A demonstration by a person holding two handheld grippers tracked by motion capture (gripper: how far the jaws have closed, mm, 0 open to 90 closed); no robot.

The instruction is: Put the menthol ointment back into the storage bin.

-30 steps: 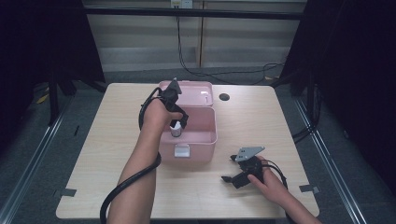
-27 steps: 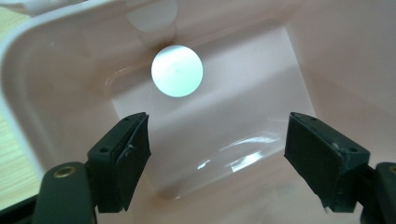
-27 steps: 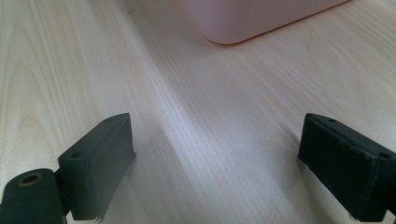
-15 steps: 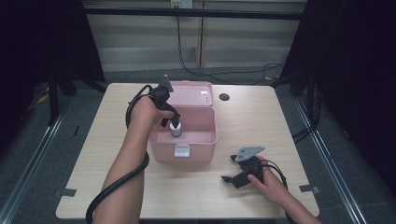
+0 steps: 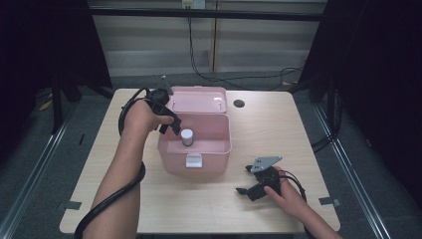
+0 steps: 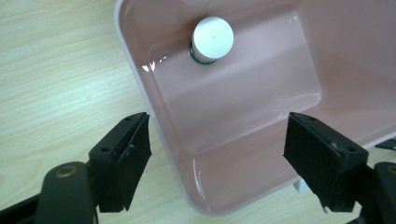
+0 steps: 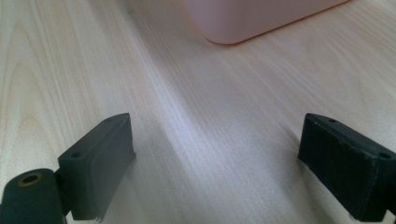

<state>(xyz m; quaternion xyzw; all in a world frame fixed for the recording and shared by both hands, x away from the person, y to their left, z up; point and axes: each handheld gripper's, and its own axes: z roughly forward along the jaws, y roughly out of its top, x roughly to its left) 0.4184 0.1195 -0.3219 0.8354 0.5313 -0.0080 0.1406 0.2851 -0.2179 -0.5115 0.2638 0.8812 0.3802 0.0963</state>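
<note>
The left gripper [image 5: 169, 121] is hovering over the left rim of the pink box [image 5: 219, 147], at about ten o'clock from the table's [image 5: 298, 129] centre, its jaws standing wide apart and gripping nothing. In the left gripper view the small white-capped bottle [image 6: 213, 39] is standing upright inside the box, near the wall at twelve o'clock, apart from both jaws. The box lid [image 5: 196, 100] is lying open behind it. At four o'clock the right gripper [image 5: 251, 181] is resting on the wood, jaws spread and empty.
</note>
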